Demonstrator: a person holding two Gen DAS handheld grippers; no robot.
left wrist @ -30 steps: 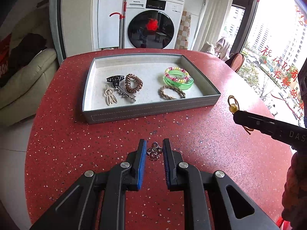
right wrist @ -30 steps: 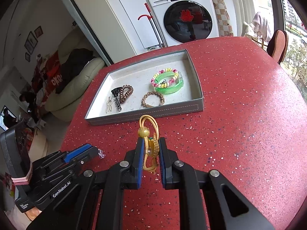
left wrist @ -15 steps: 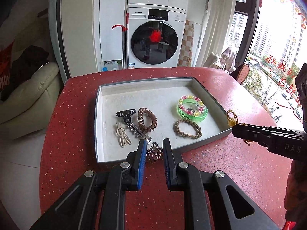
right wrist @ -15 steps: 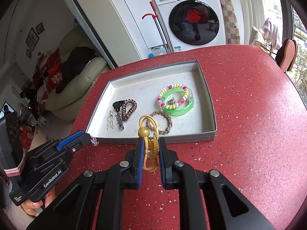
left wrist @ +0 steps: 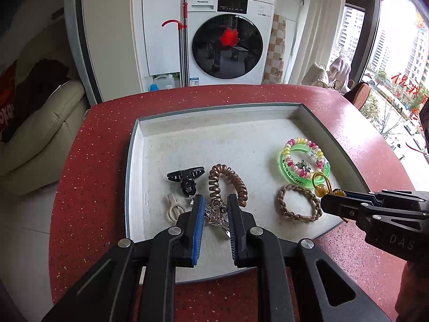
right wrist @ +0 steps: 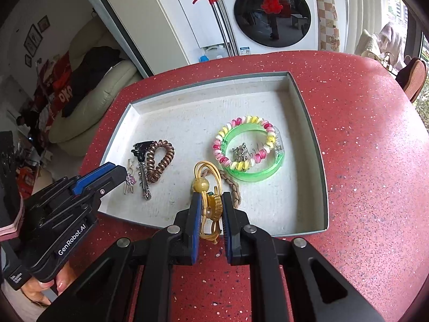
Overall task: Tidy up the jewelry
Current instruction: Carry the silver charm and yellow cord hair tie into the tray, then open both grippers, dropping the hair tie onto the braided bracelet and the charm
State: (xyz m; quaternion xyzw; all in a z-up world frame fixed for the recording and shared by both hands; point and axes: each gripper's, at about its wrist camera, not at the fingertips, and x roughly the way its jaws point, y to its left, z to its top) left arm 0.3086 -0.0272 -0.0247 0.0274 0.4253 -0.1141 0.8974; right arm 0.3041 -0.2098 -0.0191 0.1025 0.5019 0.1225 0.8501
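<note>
A grey tray [left wrist: 131, 161] [right wrist: 308, 112] with a white floor lies on the red table. My left gripper [left wrist: 215, 204] [right wrist: 126, 173] is shut on a small silvery, pink-stoned jewel [left wrist: 215, 213] [right wrist: 131, 179] and hangs over the tray's near left part. My right gripper [right wrist: 210, 201] [left wrist: 325, 201] is shut on a golden hair tie with a bead [right wrist: 206, 187] [left wrist: 320, 187], over the tray's near edge by the braided brown bracelet [left wrist: 297, 204] [right wrist: 233, 185]. In the tray lie a green bangle with a coloured coil tie [left wrist: 304, 161] [right wrist: 249, 150], a brown coil tie [left wrist: 228, 179] [right wrist: 161, 158], a black claw clip [left wrist: 185, 177] and a beige clip [left wrist: 174, 209].
The table [left wrist: 88, 161] is round-edged, with floor dropping away on the left. Beyond it stand a washing machine [left wrist: 228, 37], a cream sofa [left wrist: 40, 123] and a chair [right wrist: 415, 77] by the window. A hand [right wrist: 43, 289] holds the left gripper's handle.
Both grippers have moved forward from above the bare table to over the tray, each keeping its grip on its piece. The tray's contents have not moved.
</note>
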